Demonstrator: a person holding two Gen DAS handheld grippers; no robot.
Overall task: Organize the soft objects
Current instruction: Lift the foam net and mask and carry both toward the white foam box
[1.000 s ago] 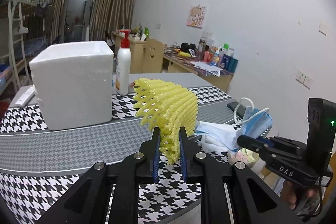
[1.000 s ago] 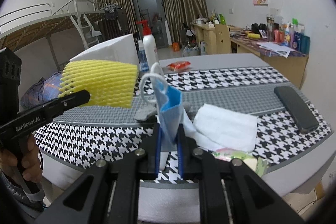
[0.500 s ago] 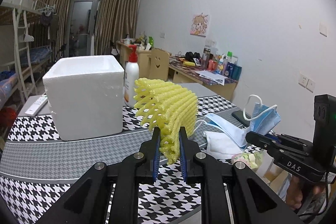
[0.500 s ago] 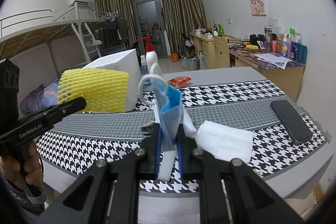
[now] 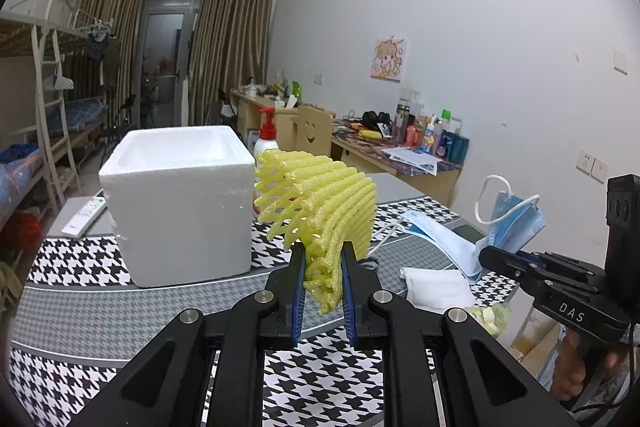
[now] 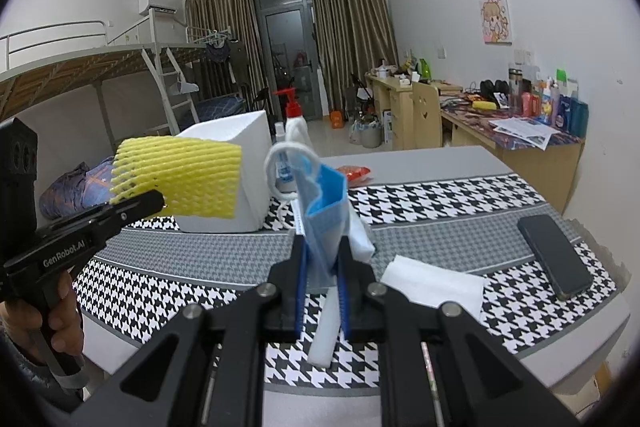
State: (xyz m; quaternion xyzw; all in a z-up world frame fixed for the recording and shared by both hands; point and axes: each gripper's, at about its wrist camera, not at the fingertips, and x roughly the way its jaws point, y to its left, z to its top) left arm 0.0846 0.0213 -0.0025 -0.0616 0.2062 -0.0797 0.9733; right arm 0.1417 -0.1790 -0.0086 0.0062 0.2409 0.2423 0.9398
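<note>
One open white foam box (image 5: 176, 203) sits left of centre on the houndstooth table (image 5: 80, 263); its contents cannot be seen. The left gripper (image 5: 322, 283) clamps one yellow foam net (image 5: 320, 203) at centre frame. The right gripper (image 6: 322, 267) pinches one blue face mask (image 6: 324, 211), raised centrally. One white folded cloth (image 6: 432, 285) lies at lower right.

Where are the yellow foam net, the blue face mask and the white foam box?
yellow foam net (image 5: 320, 195), left wrist view, middle of mesh
blue face mask (image 6: 324, 203), right wrist view, blue outer panel
white foam box (image 5: 180, 211), left wrist view, front wall
</note>
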